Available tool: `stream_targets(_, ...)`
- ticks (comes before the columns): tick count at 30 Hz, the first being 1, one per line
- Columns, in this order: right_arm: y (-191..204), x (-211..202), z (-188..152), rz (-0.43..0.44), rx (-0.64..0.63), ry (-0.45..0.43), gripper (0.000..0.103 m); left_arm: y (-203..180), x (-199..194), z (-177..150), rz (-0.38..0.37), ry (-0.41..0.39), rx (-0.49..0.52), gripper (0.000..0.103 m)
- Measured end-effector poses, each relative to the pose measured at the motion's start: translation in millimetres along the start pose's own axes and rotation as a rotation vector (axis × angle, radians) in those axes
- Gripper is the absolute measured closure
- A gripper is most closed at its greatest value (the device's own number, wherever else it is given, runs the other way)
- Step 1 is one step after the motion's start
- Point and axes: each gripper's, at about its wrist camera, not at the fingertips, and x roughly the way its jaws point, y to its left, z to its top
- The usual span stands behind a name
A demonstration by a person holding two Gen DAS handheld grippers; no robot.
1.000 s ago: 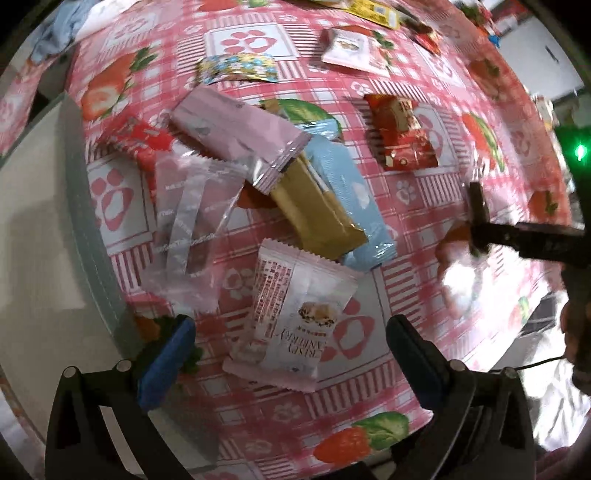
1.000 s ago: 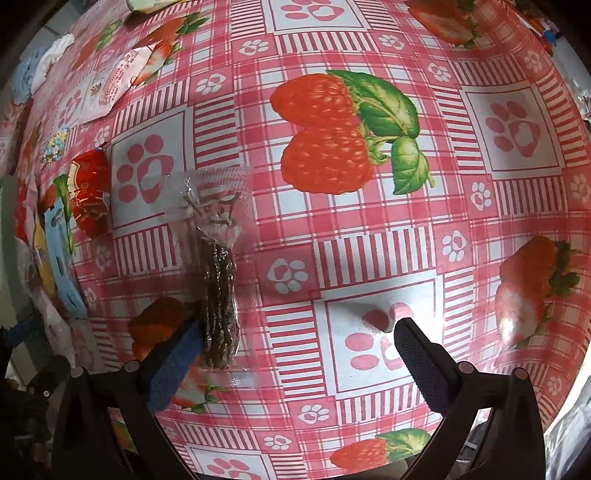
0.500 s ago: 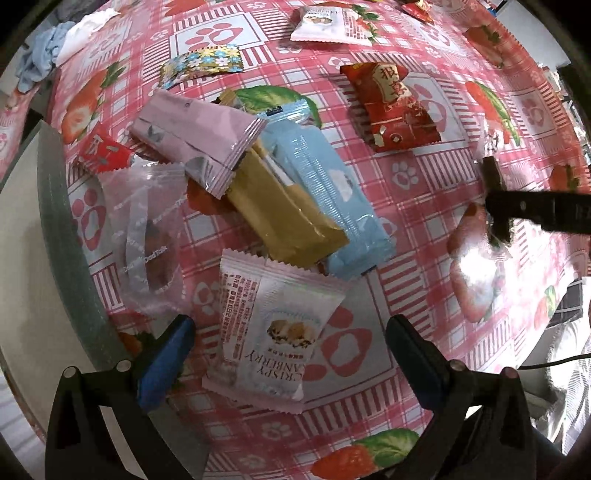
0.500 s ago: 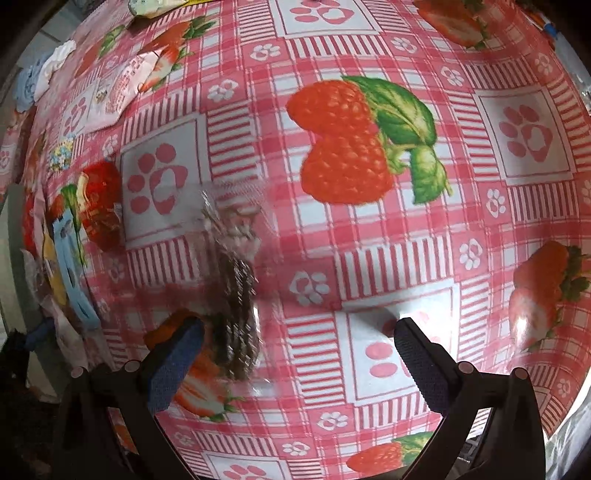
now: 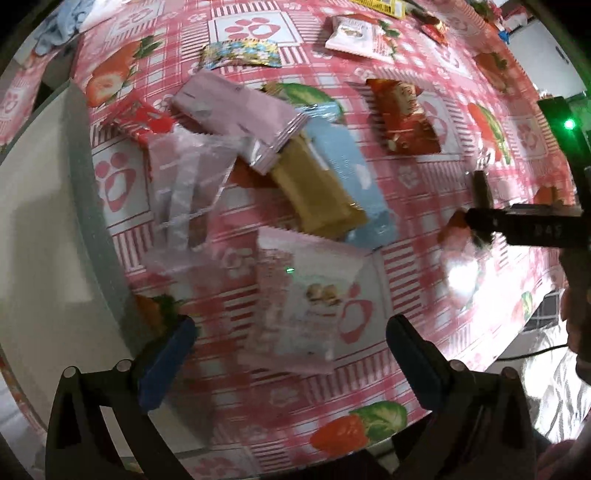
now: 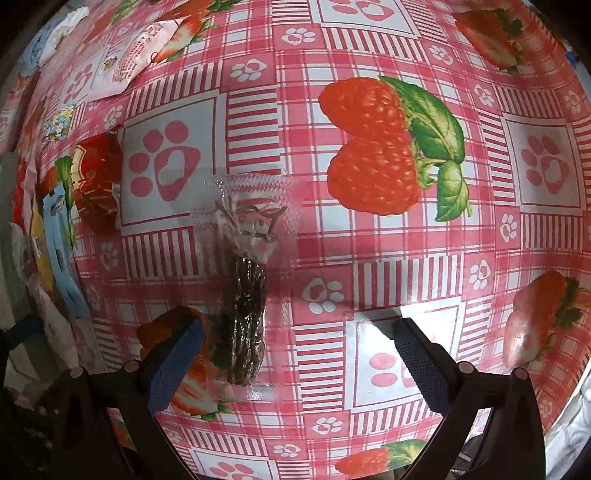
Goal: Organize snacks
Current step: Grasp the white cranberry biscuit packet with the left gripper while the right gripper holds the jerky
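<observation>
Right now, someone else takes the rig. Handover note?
Left gripper: open, empty, hovering over the white-pink cranberry crisp packet.
Right gripper: open, empty; clear packet with a dark snack stick lies on the tablecloth between its fingers, nearer the left one.
Pile ahead of the left gripper: pink, tan, light blue, clear and small red packets overlapping. Red packet, floral packet and another white-pink packet lie apart.
Done: nothing visibly sorted. Left: all snacks.

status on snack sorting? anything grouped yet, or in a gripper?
Done: a loose pile of pink, gold and blue packs. In hand: nothing; right gripper open around the clear dark-snack pack, left gripper open. Left: red pack, floral pack.
</observation>
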Motion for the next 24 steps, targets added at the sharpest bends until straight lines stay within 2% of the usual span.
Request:
stream_targets(6,-10,1,3,-0.001,-0.003,-0.013,0.000,-13,25,11,0.071,0.036,0.080,0.000)
stream_targets(9,-10,-1,2,0.000,-0.004,-0.015,0.000,-28,32,16,0.119,0.027,0.097,0.000)
stream_targets(16,-7,-4,2,0.001,-0.004,-0.007,0.000,-50,38,31,0.136,0.023,0.083,0.000)
stream_targets(24,-10,-2,9,-0.001,-0.004,0.032,0.000,-55,46,33,0.134,0.033,0.084,0.000)
